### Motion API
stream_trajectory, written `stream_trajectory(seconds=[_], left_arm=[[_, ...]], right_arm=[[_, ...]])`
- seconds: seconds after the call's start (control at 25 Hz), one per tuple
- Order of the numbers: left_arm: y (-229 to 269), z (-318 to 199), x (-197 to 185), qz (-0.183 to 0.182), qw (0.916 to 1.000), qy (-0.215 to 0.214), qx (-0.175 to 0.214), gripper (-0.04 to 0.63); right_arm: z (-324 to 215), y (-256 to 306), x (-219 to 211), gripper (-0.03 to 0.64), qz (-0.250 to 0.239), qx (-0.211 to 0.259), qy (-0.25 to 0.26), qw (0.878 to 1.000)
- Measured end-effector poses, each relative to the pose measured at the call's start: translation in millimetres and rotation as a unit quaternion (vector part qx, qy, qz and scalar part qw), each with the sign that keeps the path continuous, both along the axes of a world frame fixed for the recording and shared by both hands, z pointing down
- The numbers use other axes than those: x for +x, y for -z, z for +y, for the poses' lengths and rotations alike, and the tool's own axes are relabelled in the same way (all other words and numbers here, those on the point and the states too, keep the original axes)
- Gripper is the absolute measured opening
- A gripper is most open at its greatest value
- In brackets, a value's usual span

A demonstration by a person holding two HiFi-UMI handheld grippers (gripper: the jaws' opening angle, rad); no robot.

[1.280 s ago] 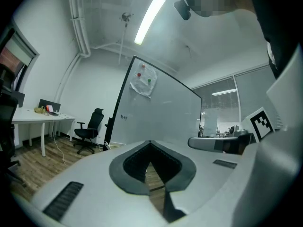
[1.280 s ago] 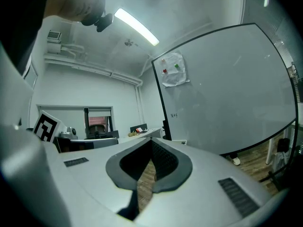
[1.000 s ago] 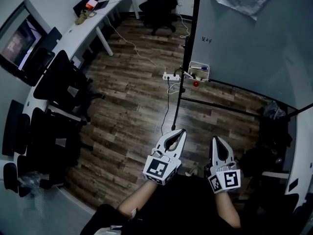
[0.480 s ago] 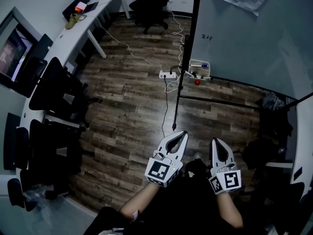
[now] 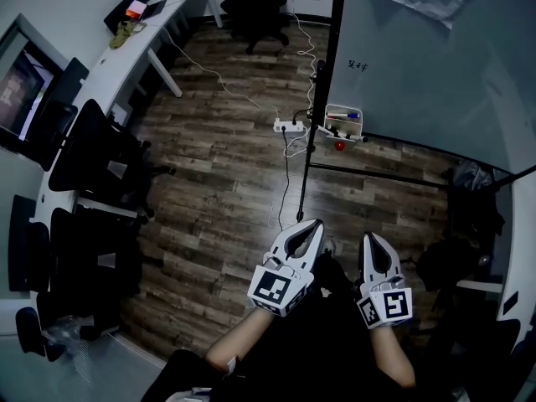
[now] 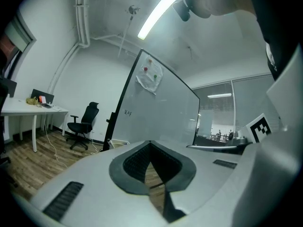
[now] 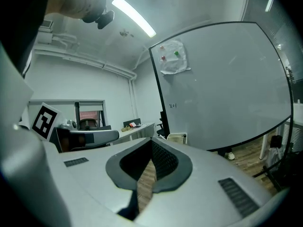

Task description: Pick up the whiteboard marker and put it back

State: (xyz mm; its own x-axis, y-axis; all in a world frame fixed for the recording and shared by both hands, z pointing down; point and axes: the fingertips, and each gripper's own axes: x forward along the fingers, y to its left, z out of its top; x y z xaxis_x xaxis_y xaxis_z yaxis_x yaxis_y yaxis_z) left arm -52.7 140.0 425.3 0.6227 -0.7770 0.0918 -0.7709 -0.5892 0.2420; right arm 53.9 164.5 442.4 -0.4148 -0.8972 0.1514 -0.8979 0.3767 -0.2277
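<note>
Left gripper, right gripper advanced; floor open

A dark wood-plank floor fills the middle of the head view. From ten to eleven o'clock a long white desk runs along the wall, with a dark flat screen beside it at the left edge. Black mesh office chairs stand at nine o'clock, and another black swivel chair at twelve. A white power strip lies just above centre, its white cable trailing toward eleven. A large pale board on a black frame stands at one to two o'clock.
</note>
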Motion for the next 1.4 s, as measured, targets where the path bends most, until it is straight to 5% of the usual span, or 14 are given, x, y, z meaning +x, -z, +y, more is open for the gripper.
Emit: stream_trajectory(seconds=[1.4], left_arm=[[-12,-132,47,-0.047,0.996,0.075,-0.01,0.008]], right_arm=[[-157,-20,54,0.008,-0.003,-0.008,0.061,0.998]])
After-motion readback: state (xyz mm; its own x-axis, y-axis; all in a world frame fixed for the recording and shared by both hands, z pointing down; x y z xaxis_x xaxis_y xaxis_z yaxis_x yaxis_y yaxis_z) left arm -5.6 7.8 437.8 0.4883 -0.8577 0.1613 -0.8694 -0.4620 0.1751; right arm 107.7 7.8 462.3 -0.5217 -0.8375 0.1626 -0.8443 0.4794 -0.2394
